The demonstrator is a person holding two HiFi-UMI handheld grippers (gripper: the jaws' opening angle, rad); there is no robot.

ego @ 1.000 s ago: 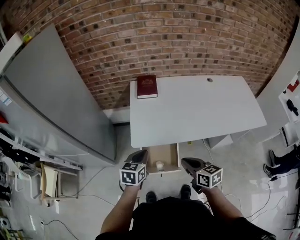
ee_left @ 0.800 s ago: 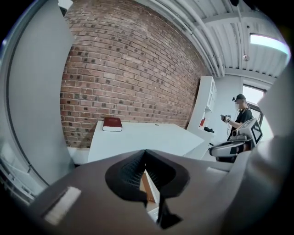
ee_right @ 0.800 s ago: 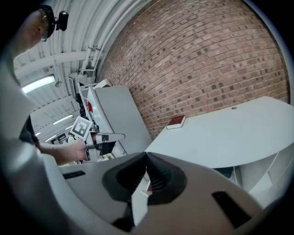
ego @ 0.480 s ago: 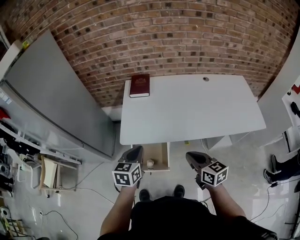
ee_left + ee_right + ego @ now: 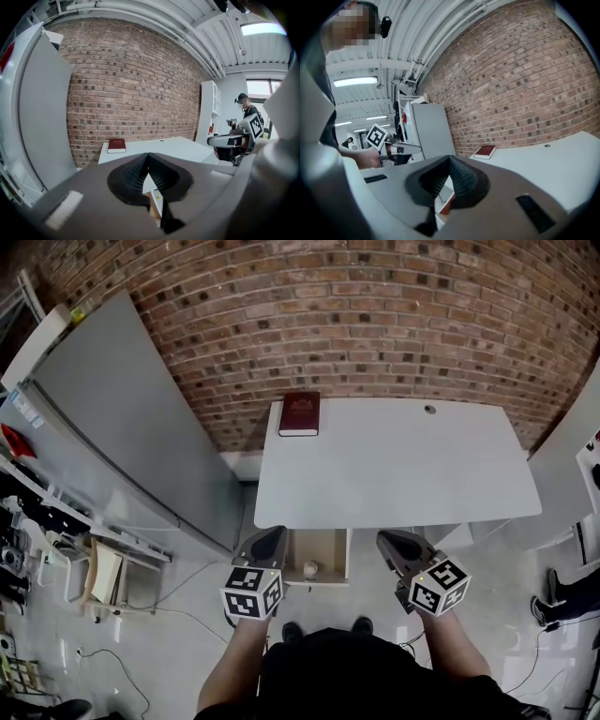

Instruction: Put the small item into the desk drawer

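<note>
A white desk (image 5: 403,465) stands against the brick wall, and its wooden drawer (image 5: 325,542) is pulled open under the front edge. A small pale item (image 5: 310,569) lies inside the drawer near its front. My left gripper (image 5: 267,540) hovers just left of the drawer, shut and empty; its jaws (image 5: 148,155) meet at the tip. My right gripper (image 5: 396,545) hangs to the right of the drawer, also shut with nothing in it (image 5: 450,159). Each gripper shows in the other's view: the right gripper (image 5: 226,139) and the left gripper (image 5: 401,148).
A dark red book (image 5: 300,414) lies on the desk's far left corner. A large grey panel (image 5: 122,418) leans at the left, with shelving and cables on the floor beyond it. White cabinets stand at the right. My shoes (image 5: 292,632) are just below the drawer.
The head view has shifted a little. Both grippers stay shut beside the open drawer, the right one drifting slightly right. The small item stays in the drawer.
</note>
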